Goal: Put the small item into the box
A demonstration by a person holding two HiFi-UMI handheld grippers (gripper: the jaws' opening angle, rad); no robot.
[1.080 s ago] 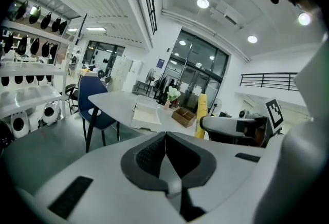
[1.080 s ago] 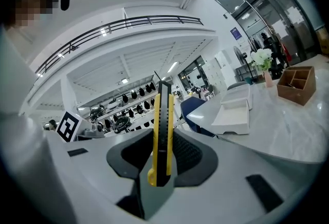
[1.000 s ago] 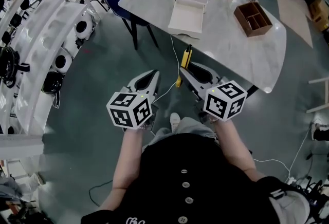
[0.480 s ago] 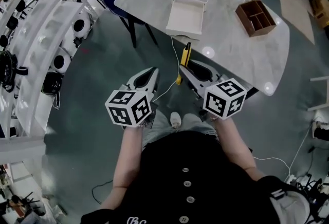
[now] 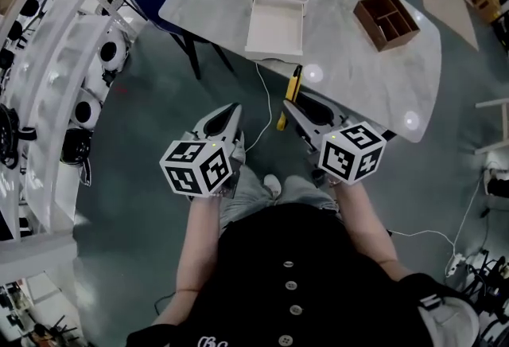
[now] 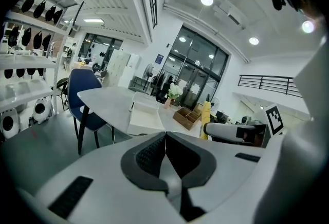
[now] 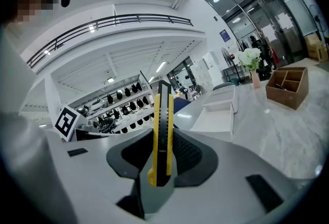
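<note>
Clamping the yellow-and-black utility knife (image 7: 161, 130) upright, the right gripper (image 5: 289, 106) has its fingers partly apart on it; the left gripper (image 5: 234, 111) is empty, fingers together; the white open box (image 5: 275, 29) on the grey marble counter (image 5: 374, 79) has slid toward eleven o'clock, still well apart; carrying remains.
</note>
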